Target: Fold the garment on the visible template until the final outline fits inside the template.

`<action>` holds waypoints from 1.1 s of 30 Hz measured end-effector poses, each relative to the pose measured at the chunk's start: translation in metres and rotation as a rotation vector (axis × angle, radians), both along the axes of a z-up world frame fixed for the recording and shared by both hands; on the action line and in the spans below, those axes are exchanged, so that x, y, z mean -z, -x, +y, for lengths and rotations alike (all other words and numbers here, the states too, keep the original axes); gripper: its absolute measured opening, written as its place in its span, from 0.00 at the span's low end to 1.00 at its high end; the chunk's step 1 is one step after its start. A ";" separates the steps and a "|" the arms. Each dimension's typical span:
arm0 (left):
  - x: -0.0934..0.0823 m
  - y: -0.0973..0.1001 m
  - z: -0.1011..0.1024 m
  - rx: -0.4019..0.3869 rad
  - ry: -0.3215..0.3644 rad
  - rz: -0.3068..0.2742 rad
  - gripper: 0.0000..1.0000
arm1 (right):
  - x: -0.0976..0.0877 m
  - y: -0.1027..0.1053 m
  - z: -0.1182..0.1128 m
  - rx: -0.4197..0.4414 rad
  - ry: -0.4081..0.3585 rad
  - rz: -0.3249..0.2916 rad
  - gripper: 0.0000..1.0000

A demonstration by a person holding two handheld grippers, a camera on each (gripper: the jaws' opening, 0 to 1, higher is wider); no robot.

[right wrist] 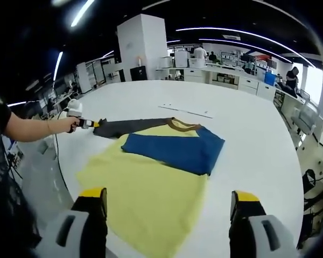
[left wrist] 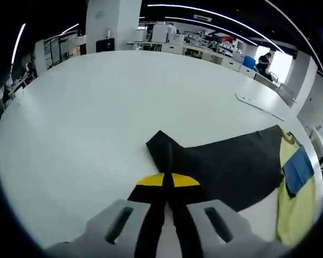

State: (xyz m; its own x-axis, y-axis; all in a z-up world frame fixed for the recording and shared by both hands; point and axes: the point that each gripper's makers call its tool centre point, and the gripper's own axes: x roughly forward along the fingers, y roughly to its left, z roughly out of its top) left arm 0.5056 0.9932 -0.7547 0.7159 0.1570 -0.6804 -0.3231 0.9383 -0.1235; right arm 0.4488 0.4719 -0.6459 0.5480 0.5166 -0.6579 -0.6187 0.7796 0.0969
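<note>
A yellow shirt lies flat on the white table, its brown collar at the far end. Its blue sleeve is folded across the chest. The dark grey sleeve stretches out to the left, where my left gripper, held by a person's hand, pinches its end. In the left gripper view my left gripper is shut on the dark sleeve, with the yellow body and blue sleeve at the right. My right gripper hangs open above the shirt's near hem, holding nothing.
A thin pale strip lies on the table beyond the collar, also seen as a strip in the left gripper view. A person's arm reaches in from the left. Benches, a white pillar and people stand beyond the table.
</note>
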 end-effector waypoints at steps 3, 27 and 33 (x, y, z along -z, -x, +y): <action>-0.007 0.000 -0.003 0.002 0.002 -0.007 0.00 | 0.001 0.002 0.001 0.000 -0.004 0.002 0.95; -0.078 -0.039 -0.096 0.259 -0.033 -0.105 0.00 | 0.002 0.024 0.011 -0.048 -0.045 -0.006 0.95; -0.089 -0.048 -0.133 0.340 -0.028 -0.130 0.00 | 0.003 0.029 0.007 -0.062 -0.026 -0.010 0.95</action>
